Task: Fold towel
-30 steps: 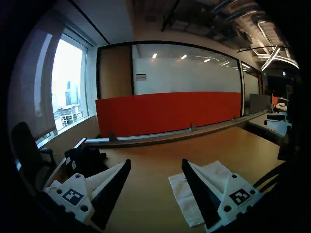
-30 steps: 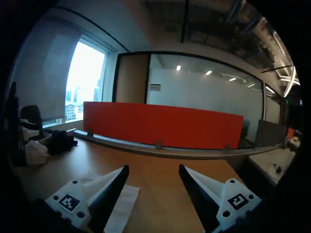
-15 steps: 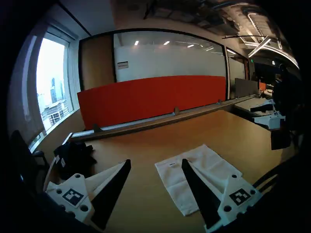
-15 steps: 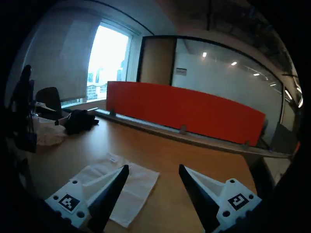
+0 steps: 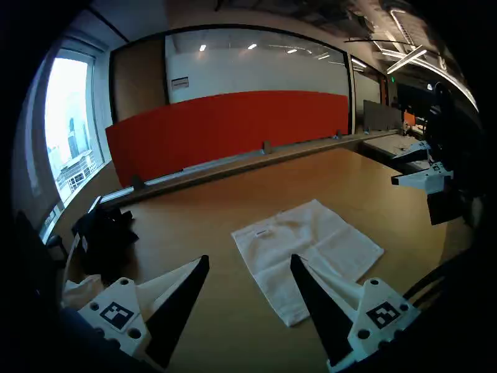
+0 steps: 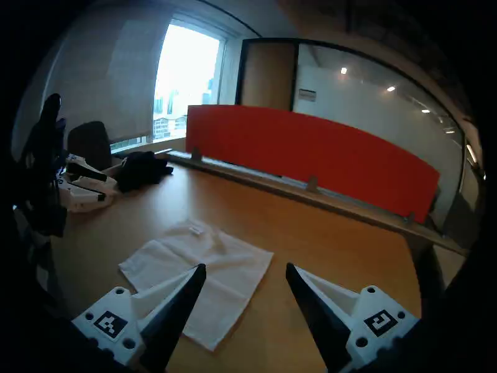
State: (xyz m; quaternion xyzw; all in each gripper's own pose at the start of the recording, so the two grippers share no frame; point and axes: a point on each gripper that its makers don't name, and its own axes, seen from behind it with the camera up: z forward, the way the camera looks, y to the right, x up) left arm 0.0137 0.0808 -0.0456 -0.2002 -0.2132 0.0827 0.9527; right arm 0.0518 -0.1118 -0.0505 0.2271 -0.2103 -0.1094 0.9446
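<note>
- Left gripper (image 5: 248,283): jaws spread wide and empty, with the towel's near corner just ahead.
- Right gripper (image 6: 244,292): likewise released, gripping nothing, at the towel's near edge.
- Towel (image 5: 307,245): lies flat in the middle of the worktop (image 5: 199,208), skewed to its edges. Its long axis seems to run from the near edge toward the red divider (image 5: 230,127), tagged end farthest.

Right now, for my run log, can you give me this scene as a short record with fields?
surface: wooden table
towel: white towel, spread out flat on the table, ungripped
left gripper: open, holding nothing, pointed toward the towel
right gripper: open, holding nothing
other: black bundle at the table's window end; red divider along the far edge
</note>
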